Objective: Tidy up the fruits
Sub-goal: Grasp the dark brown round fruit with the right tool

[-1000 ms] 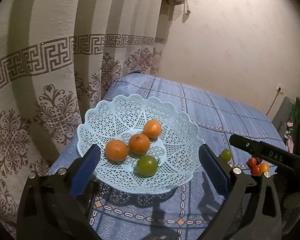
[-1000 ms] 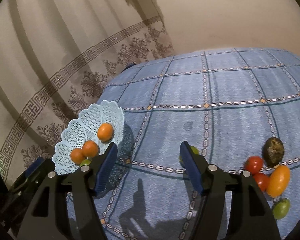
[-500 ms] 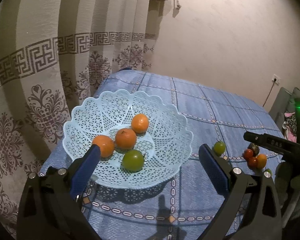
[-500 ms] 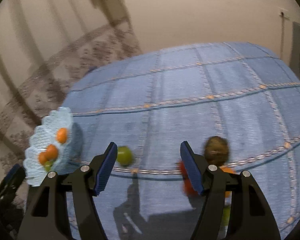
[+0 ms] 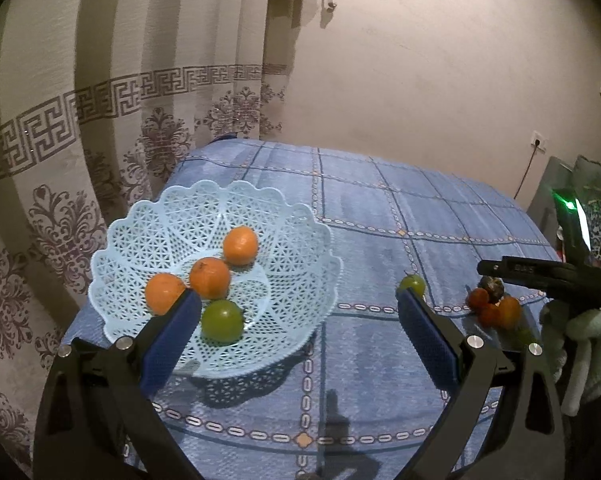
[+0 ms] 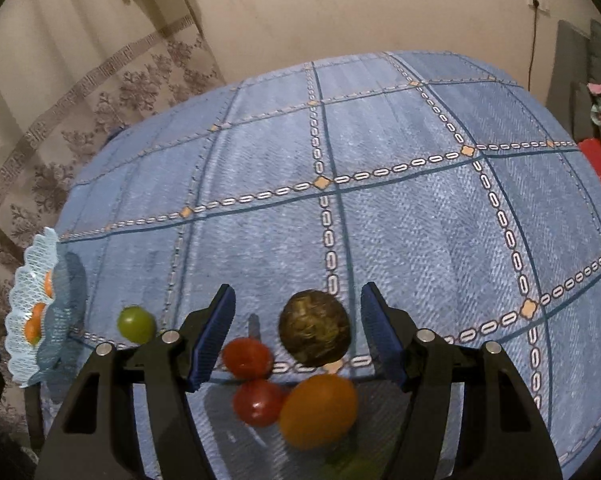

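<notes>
A pale blue lattice basket (image 5: 300, 216) (image 6: 24, 320) sits at the table's left edge and holds three oranges (image 5: 209, 278) and a green fruit (image 5: 221, 321). My left gripper (image 5: 296, 320) hangs open in front of it, holding nothing. A loose green fruit (image 5: 412, 283) (image 6: 136, 324) lies on the cloth right of the basket. My right gripper (image 6: 296, 328) is open above a cluster: a dark wrinkled fruit (image 6: 314, 332), two red tomatoes (image 6: 246, 358), an orange fruit (image 6: 318, 410). The dark fruit and upper tomato show between its fingers, untouched.
The table wears a blue checked cloth (image 6: 380, 200). A patterned curtain (image 5: 60, 140) hangs close behind the basket and a plain wall stands beyond. Clothes and a dark panel (image 6: 576, 80) lie off the right side. A gloved hand (image 5: 580, 344) holds the right gripper.
My right gripper swung right and dropped from the loose green fruit toward the fruit cluster, which now lies between its fingers. The left gripper drew back from the basket and rose a little.
</notes>
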A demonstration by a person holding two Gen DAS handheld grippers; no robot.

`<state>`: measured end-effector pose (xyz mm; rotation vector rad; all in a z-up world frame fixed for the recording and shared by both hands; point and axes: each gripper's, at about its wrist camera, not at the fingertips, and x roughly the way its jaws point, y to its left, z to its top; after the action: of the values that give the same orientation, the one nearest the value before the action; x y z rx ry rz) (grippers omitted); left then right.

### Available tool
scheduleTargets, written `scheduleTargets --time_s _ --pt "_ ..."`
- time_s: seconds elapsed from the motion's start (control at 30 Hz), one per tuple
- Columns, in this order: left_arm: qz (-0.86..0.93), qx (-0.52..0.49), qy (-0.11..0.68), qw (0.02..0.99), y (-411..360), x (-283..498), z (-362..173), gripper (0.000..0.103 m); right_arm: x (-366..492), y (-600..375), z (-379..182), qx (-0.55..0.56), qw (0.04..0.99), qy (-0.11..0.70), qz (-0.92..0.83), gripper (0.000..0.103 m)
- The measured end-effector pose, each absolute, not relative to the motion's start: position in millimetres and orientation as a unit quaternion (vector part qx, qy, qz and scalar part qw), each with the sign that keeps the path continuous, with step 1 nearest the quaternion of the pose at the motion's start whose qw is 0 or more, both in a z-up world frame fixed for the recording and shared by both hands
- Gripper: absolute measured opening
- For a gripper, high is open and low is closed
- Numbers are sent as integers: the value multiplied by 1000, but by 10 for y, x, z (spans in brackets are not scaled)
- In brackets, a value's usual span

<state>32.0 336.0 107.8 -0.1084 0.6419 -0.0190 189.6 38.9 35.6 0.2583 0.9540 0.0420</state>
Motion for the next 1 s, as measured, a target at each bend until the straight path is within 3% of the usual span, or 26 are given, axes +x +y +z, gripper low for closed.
scheduleTargets --time_s 0.13,0.57,1.0 --pt "-18 -47 321 946 3259 351 1055 100 1966 383 273 113 876 468 13 47" --pt "-35 -32 334 941 2995 461 977 100 1842 538 215 46 889 456 17 39" --pt "-67 29 333 940 2449 650 909 100 1609 214 342 90 899 429 16 39"
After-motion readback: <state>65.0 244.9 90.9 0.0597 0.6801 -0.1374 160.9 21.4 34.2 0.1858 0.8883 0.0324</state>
